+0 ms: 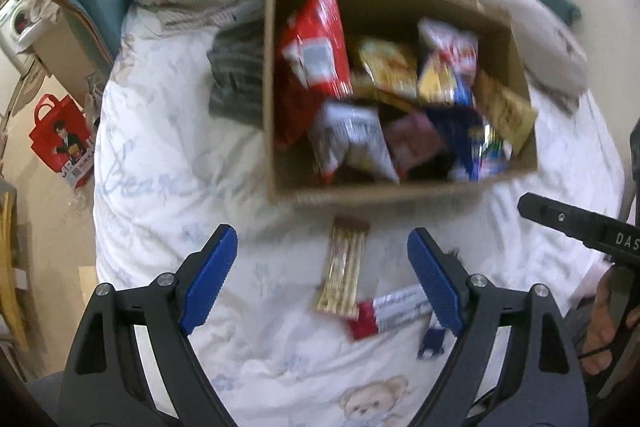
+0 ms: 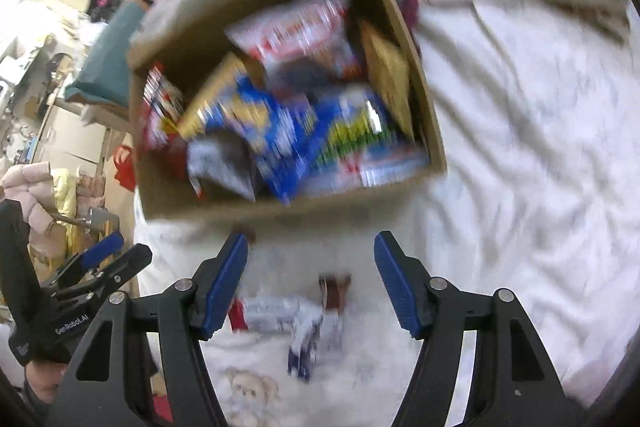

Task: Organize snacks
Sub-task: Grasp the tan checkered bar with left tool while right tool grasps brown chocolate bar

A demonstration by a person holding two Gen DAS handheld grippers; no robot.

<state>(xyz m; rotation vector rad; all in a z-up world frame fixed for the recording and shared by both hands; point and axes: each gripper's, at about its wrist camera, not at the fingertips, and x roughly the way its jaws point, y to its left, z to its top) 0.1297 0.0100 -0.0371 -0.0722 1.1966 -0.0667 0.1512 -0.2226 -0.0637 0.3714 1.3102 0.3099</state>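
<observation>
Left gripper (image 1: 322, 259) spread, empty; right gripper (image 2: 311, 263) likewise; gold wafer bar (image 1: 345, 267) between them, light, crinkly, probably slippery; pinch mid-length; cardboard box (image 1: 280, 187) beyond.

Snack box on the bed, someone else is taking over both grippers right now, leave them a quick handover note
Left gripper: open, empty, hovering over the bedsheet short of the box.
Right gripper: open, empty, also short of the box.
Cardboard box: open on the bed, already crowded with snack bags, including a big red bag.
Still loose on the sheet in front of the box: a gold striped bar, a red and silver wrapper and a small blue packet.
Done: most snacks boxed. Left: those three, assuming they belong in the box. Both views are blurred, so labels cannot be read.
</observation>
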